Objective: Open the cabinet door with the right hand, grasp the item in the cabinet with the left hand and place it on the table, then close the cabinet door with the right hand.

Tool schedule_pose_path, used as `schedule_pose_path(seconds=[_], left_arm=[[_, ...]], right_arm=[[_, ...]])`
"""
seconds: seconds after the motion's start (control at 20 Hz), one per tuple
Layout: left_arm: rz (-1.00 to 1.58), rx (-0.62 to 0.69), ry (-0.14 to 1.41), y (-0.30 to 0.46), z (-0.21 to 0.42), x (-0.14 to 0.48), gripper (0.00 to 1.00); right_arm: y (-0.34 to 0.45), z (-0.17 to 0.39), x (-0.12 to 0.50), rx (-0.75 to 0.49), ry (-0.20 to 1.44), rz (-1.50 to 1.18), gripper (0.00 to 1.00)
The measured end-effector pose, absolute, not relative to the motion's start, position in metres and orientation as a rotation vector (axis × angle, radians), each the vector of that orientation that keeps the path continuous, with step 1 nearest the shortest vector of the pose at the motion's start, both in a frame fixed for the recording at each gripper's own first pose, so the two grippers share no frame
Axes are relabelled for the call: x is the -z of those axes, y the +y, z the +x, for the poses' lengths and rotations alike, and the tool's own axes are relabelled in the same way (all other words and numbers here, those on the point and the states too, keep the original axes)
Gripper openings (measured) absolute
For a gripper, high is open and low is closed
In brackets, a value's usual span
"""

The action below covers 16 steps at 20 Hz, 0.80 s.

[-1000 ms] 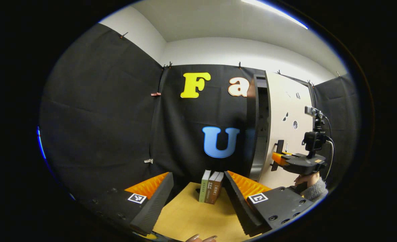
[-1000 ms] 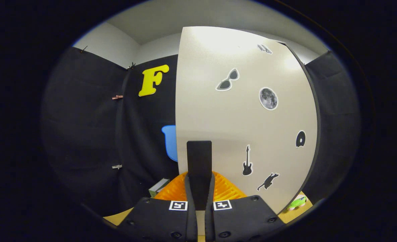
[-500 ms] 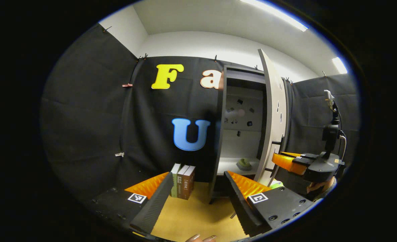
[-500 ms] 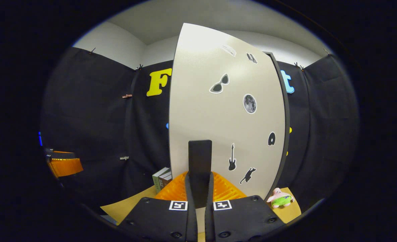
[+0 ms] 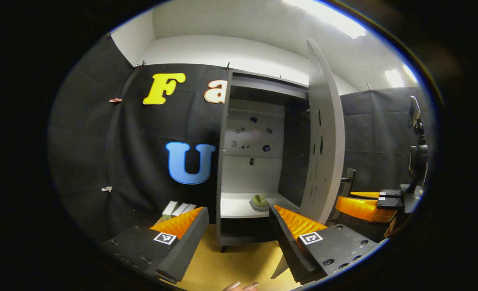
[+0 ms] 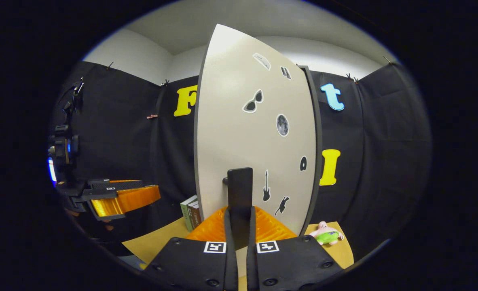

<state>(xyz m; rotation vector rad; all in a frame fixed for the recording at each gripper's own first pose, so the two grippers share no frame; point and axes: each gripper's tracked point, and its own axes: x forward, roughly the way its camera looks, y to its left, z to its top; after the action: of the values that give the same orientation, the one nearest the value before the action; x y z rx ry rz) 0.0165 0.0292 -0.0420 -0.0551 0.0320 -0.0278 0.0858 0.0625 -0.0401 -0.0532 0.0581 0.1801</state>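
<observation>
1. Left gripper view: the left claw point(image 5: 239, 230) gapes wide over the table point(image 5: 239, 266), facing the cabinet point(image 5: 227, 161). A green item point(image 5: 259, 201) lies on its shelf point(image 5: 237, 208); the door point(image 5: 324, 137) stands open; books point(image 5: 178, 209) left.
2. Right gripper view: the right claw point(image 6: 240, 226) is clamped on the door's handle point(image 6: 240, 190); a plush toy point(image 6: 326, 235) lies on the table's right.

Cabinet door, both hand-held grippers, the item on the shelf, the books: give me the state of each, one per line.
Cabinet door: swung wide open, handle clamped.
Right hand-held gripper: shut on the handle.
Left hand-held gripper: open, empty, facing the cabinet.
Green item: lying on the cabinet's shelf, ungrasped.
Books: standing upright on the table.
Plush toy: lying on the table.
</observation>
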Motion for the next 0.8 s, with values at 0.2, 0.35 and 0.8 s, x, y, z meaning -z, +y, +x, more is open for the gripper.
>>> schedule_pose_path(seconds=[0.2,0.35,0.8], left_arm=[[-0.065,0.123,0.041,-0.011,0.048,0.047,0.95],[-0.058,0.175,0.041,-0.039,0.067,0.048,0.95],[-0.052,0.249,0.053,-0.097,0.103,0.056,0.92]], right_arm=[[0.038,0.077,0.036,-0.129,0.040,-0.073,0.11],[0.018,0.071,0.033,-0.092,0.030,-0.063,0.11],[-0.027,0.067,0.027,-0.008,0.019,-0.089,0.10]])
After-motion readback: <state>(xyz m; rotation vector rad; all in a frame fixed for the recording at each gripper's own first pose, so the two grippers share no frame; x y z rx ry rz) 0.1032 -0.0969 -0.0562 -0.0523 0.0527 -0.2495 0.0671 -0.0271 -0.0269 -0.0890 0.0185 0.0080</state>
